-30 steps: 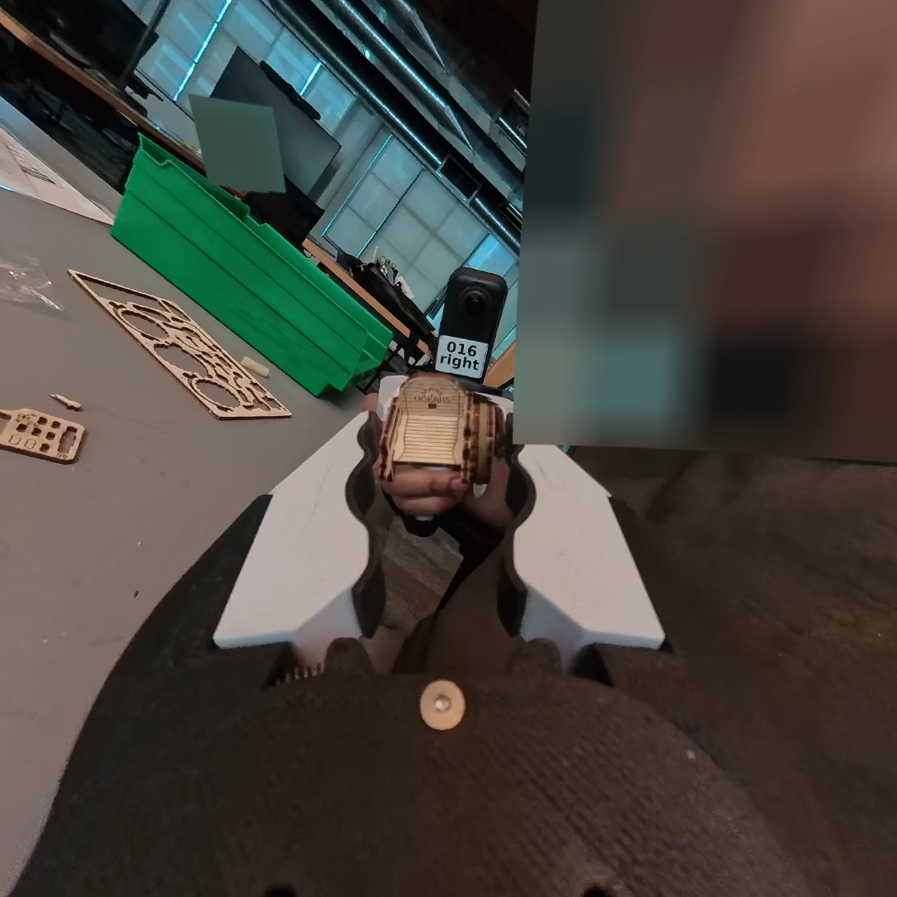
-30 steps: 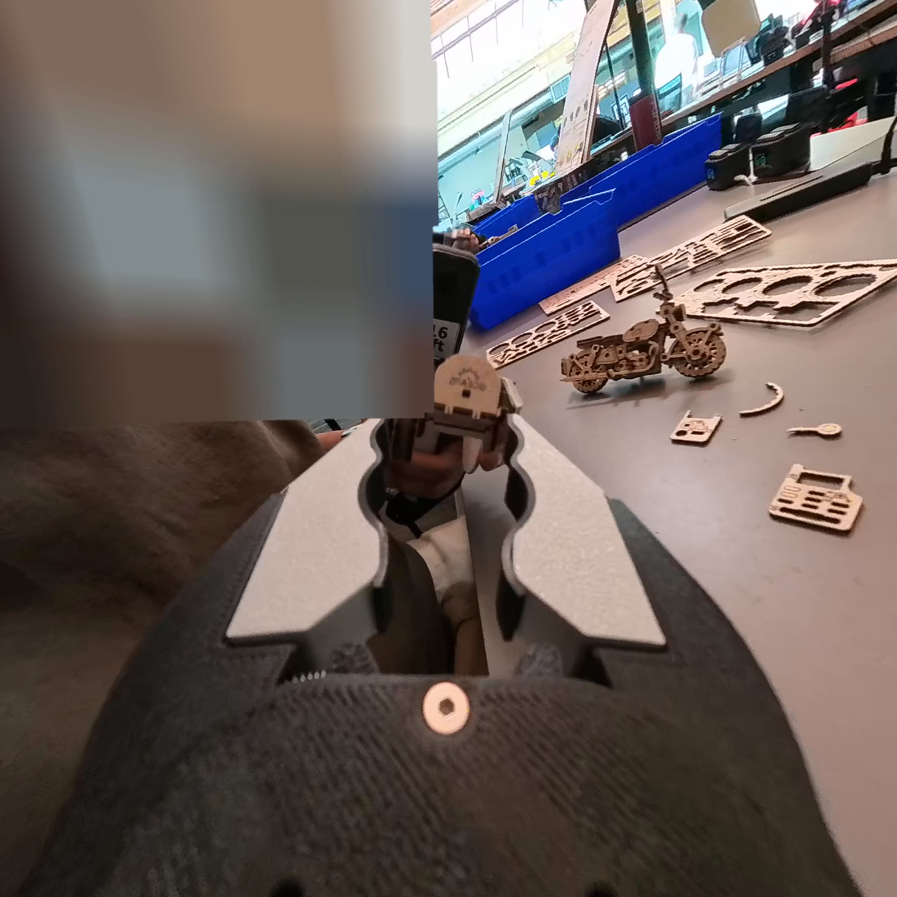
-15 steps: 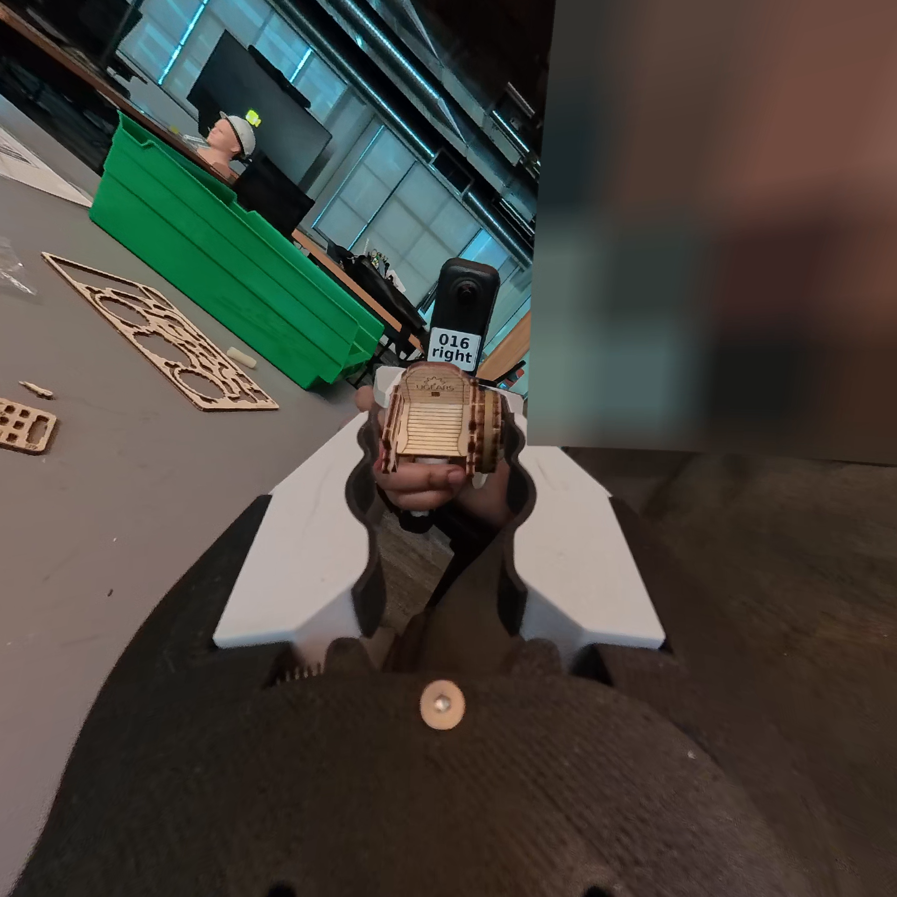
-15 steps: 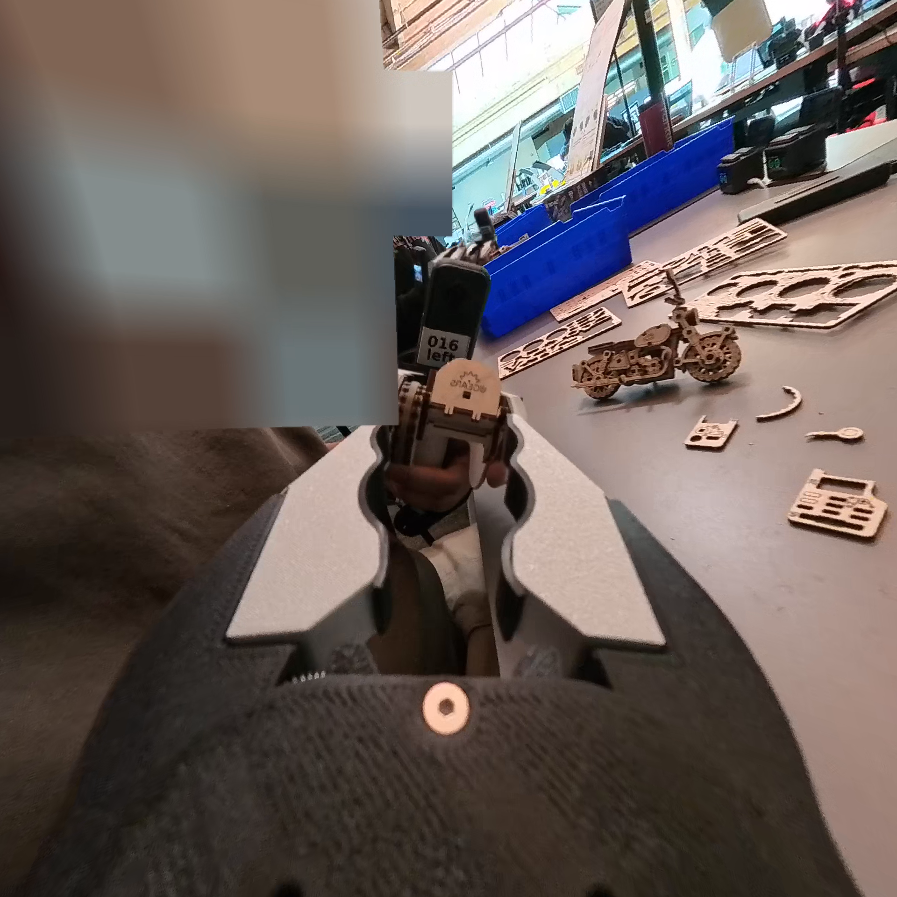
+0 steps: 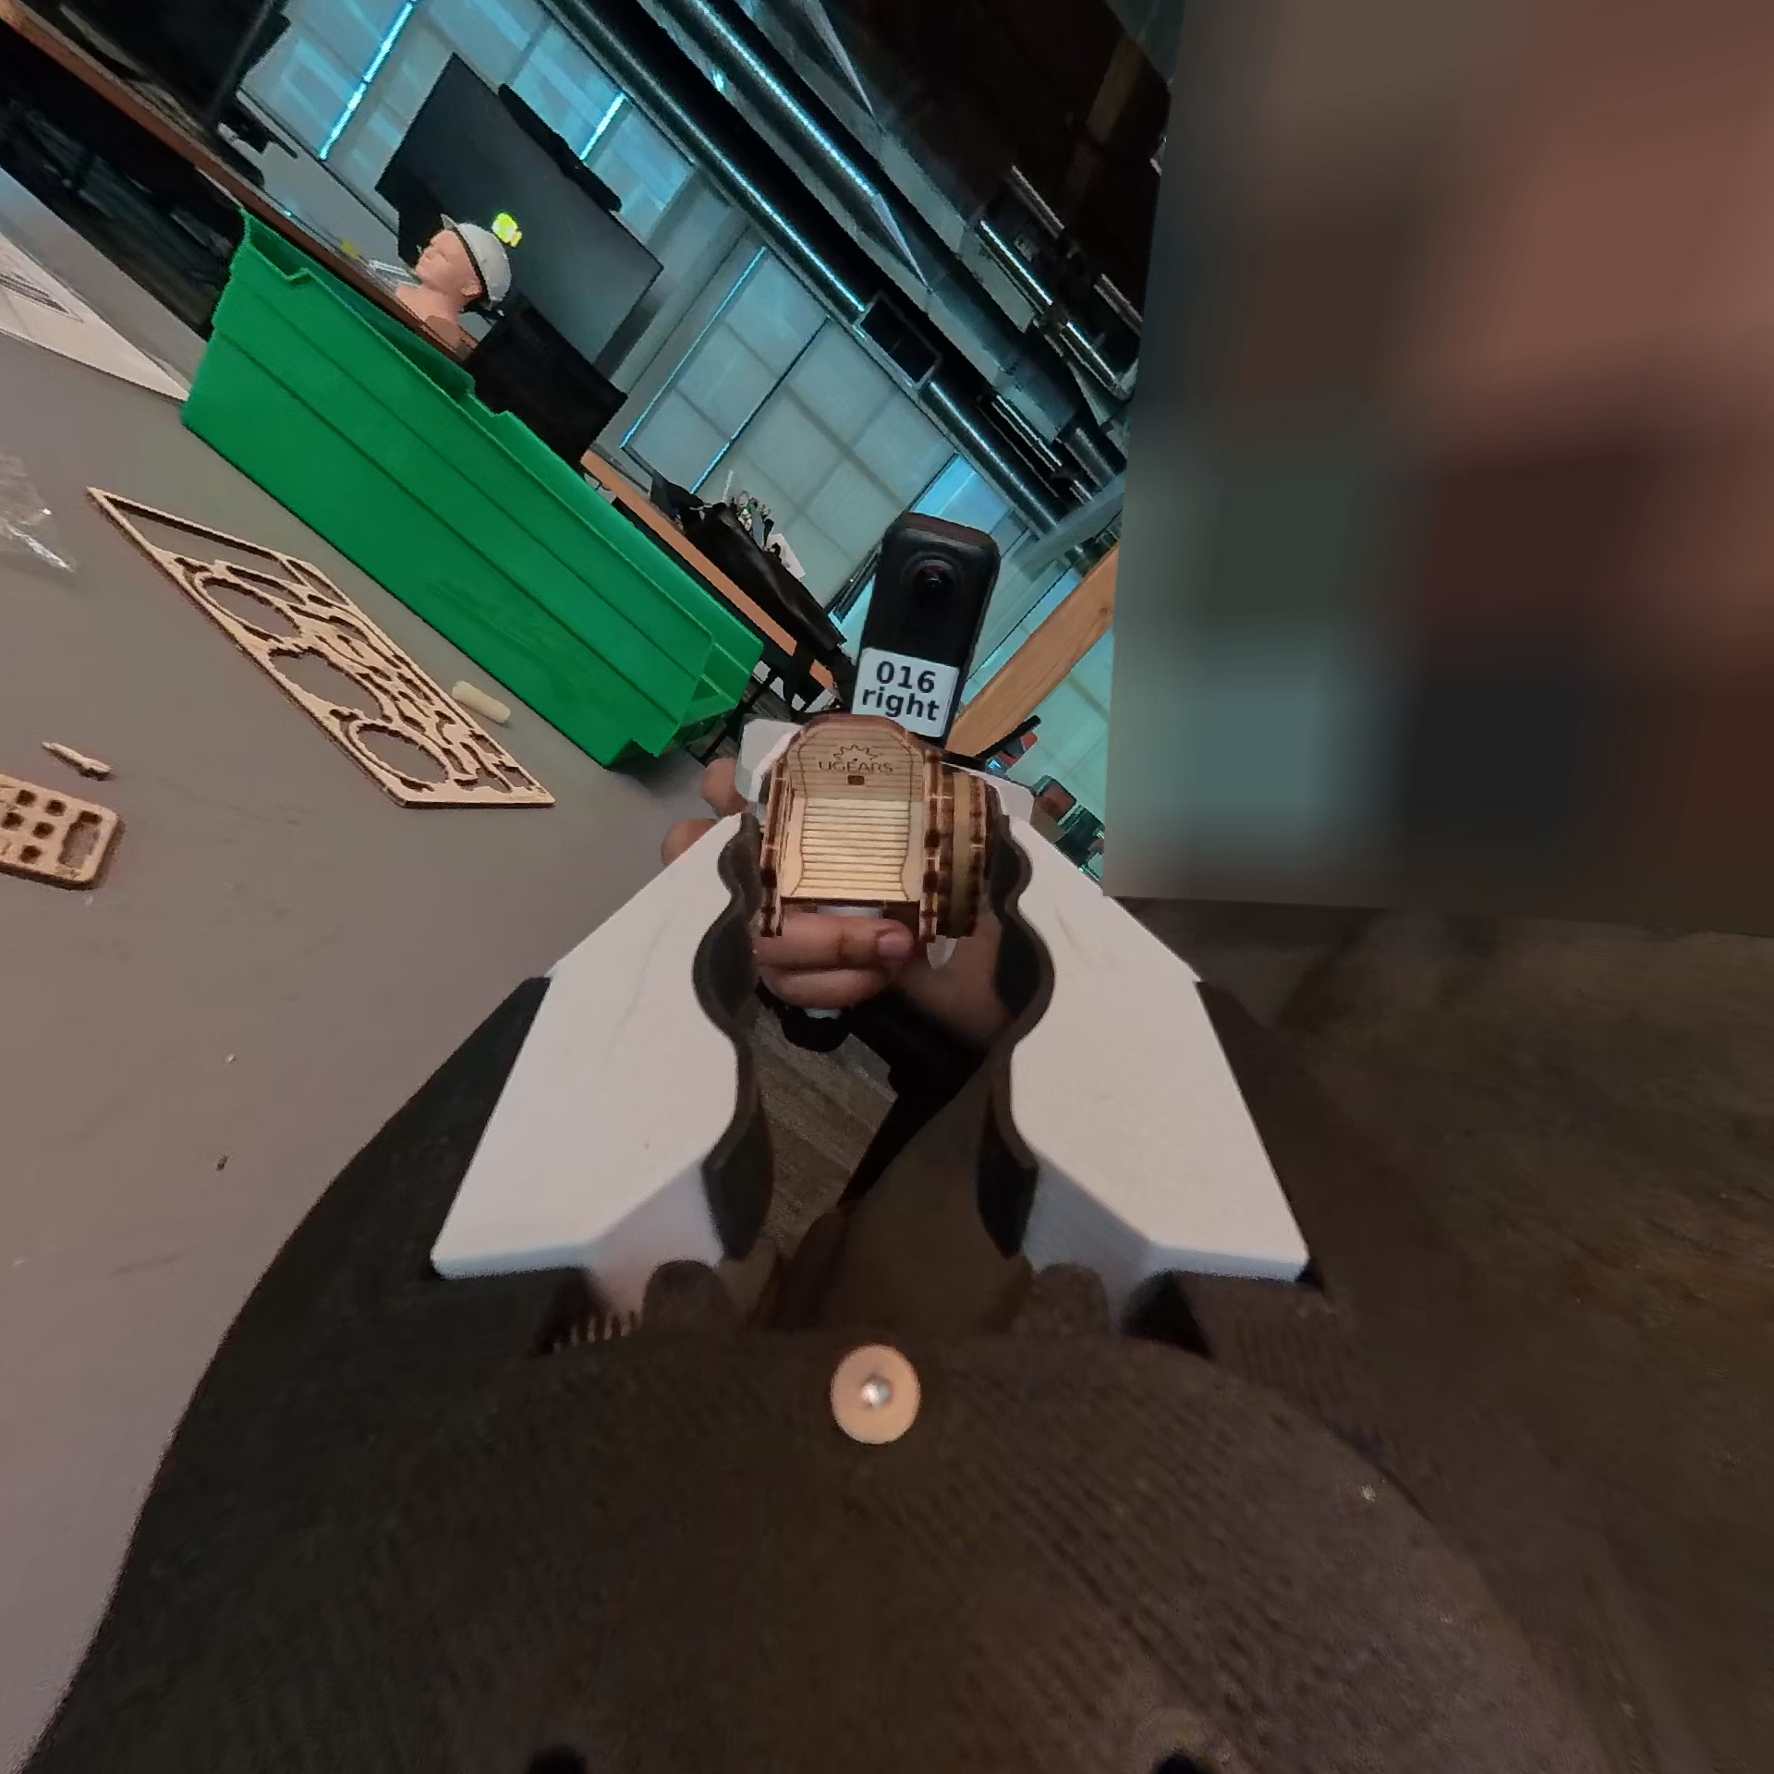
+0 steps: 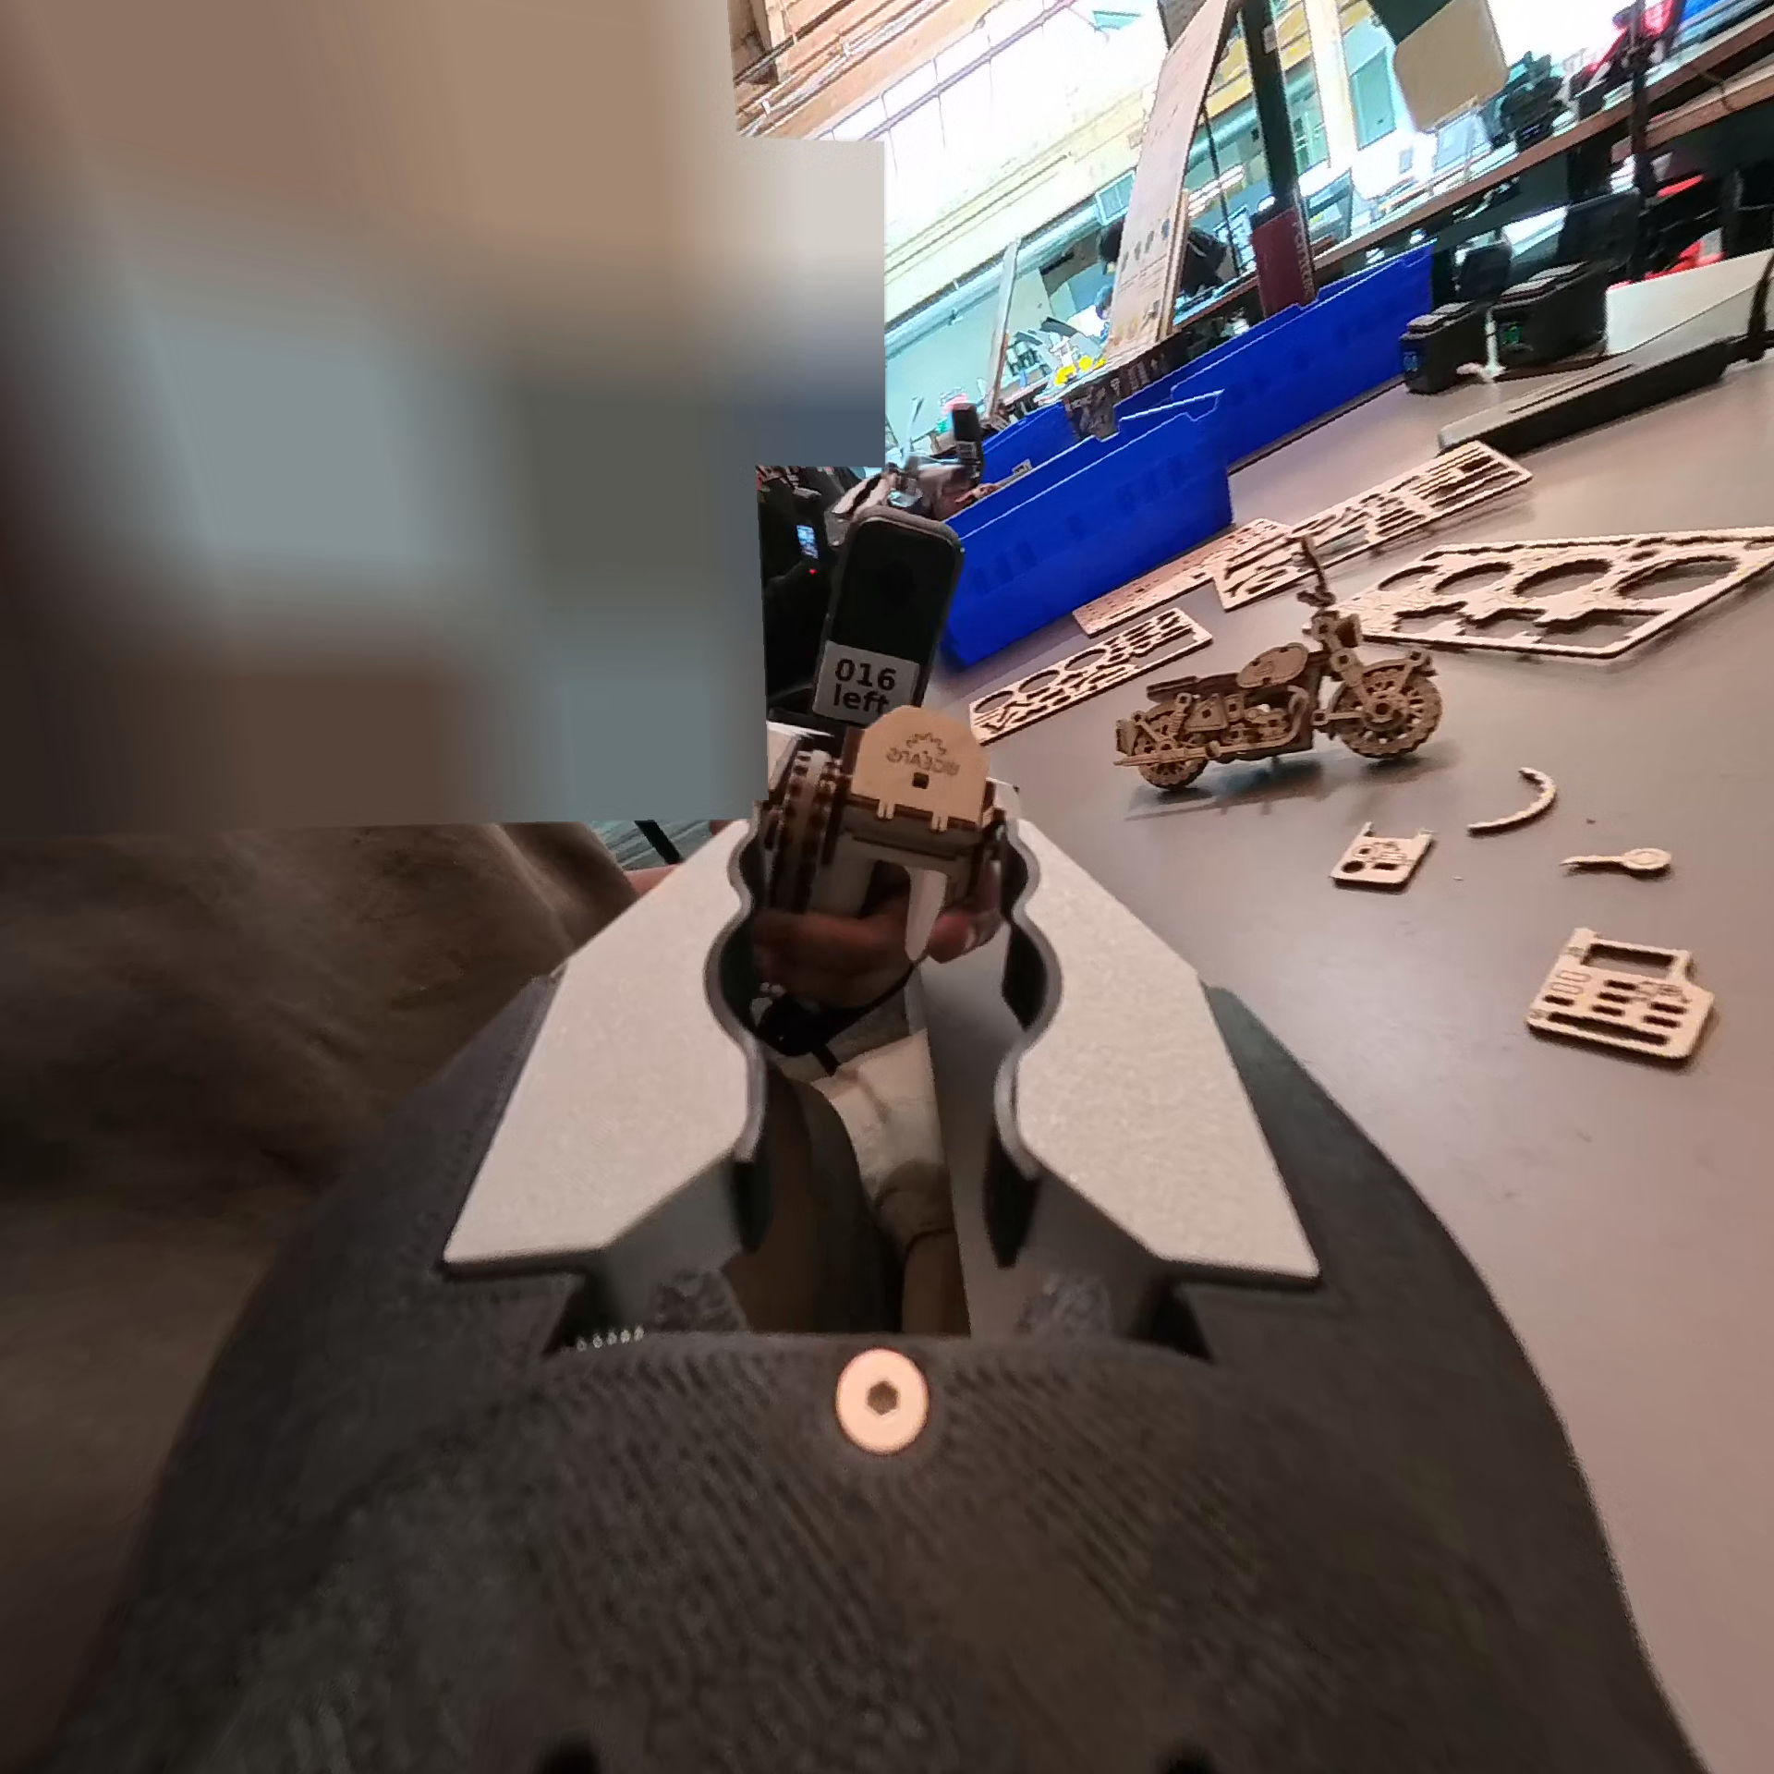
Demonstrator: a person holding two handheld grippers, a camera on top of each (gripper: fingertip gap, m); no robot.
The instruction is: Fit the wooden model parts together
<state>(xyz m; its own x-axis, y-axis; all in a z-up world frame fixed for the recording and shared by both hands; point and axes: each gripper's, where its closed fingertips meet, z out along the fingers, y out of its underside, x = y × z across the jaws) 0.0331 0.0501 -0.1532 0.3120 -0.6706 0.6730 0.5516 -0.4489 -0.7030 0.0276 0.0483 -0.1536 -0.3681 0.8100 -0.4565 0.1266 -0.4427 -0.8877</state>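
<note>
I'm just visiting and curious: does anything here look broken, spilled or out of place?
Nothing stands out. Both claws grip the small wooden barrel-shaped model, and the finished wooden motorcycle stands upright among loose cut-out wooden pieces on the grey table.

Both grippers raised, facing each other; left gripper (image 5: 869, 854) and right gripper (image 6: 878, 864) look clamped shut, I think.

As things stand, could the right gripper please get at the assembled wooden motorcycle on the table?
Probably not yet: the right gripper is shut on the small wooden sidecar assembly, as is the left. The wooden motorcycle stands unobstructed on the table, so the path itself looks free.
</note>
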